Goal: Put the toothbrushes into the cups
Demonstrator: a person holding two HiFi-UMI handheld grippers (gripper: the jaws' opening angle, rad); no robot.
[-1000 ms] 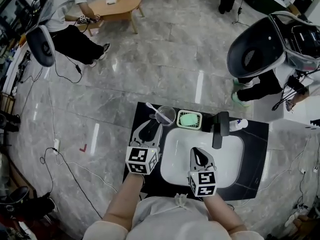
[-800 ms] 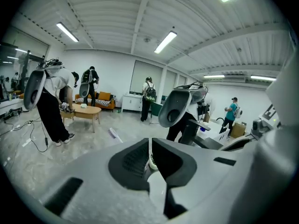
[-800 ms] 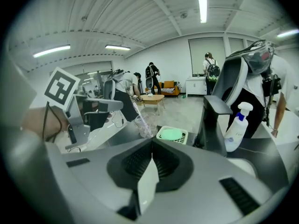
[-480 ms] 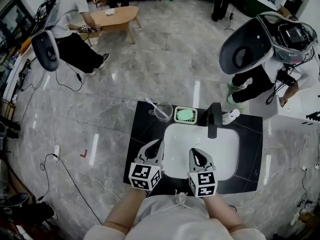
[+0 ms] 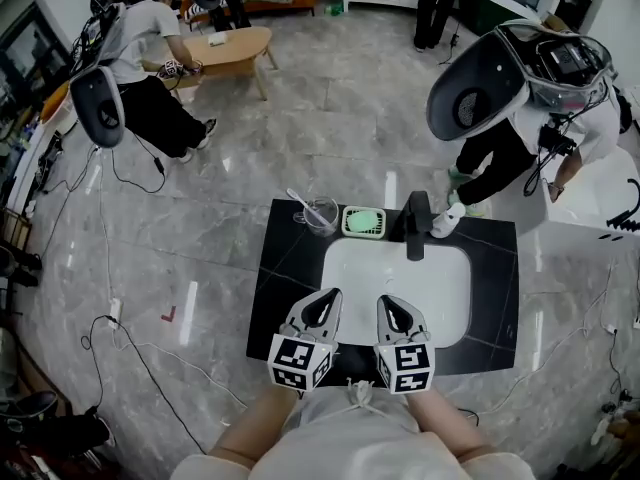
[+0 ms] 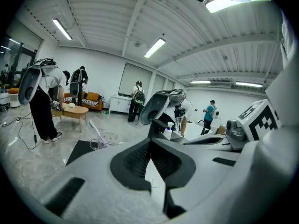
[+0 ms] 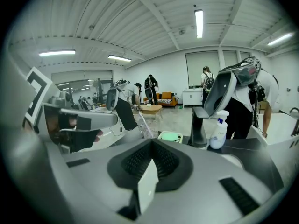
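Jaws closed and empty on both the left gripper (image 5: pixel 322 306) and the right gripper (image 5: pixel 395 310), side by side over the black counter (image 5: pixel 285 268) at the near edge of its white basin (image 5: pixel 400 268). Clear cup (image 5: pixel 320 214) stands at the counter's far left, just beside the green soap dish (image 5: pixel 363 222), with one toothbrush (image 5: pixel 300 202) leaning in it, upper end out to the left. No other toothbrush or cup shows in any view, so the job reads as done; nothing left to pick.
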